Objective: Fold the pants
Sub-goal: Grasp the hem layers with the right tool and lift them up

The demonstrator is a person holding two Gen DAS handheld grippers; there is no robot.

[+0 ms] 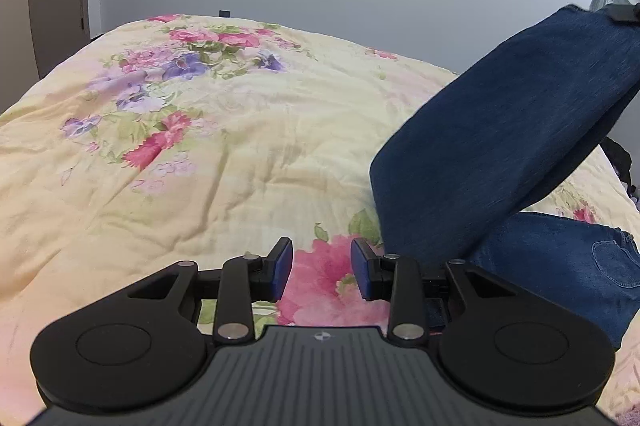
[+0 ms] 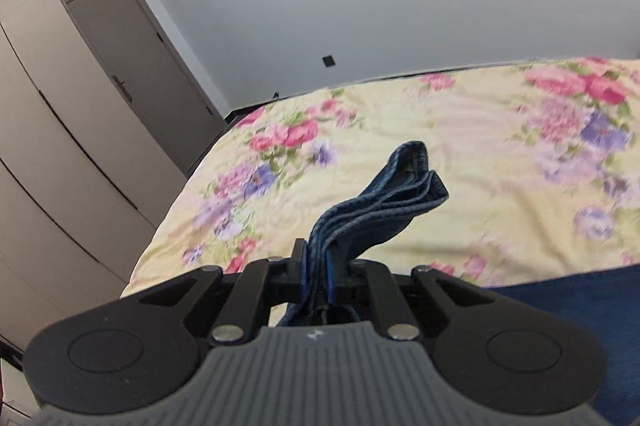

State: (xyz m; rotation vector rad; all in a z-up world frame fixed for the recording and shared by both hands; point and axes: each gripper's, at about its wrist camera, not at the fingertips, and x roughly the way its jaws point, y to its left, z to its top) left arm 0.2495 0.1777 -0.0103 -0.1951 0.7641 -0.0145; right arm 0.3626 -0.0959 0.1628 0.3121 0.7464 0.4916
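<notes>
The right hand-held gripper is pinching the stacked hem edges of the pants, with several denim layers clamped between its pads. The left hand-held gripper stands spread and empty above the near edge of the bed.

The step in hand appears to be carrying the leg ends over toward the waist. To do it well, keep all hem layers pinched together so none slips out. Guide the raised panel straight over the portion lying flat, so the side seams stay aligned. Bring the empty gripper to the fold line or the free hem corner to keep the cloth from skewing.

The left wrist view shows the pants as a broad panel raised slantwise from the bed's right side, with the pocketed seat lying flat beneath it. The right wrist view shows the grip itself. Its edges are blurred, so the exact layer count cannot be told.
</notes>
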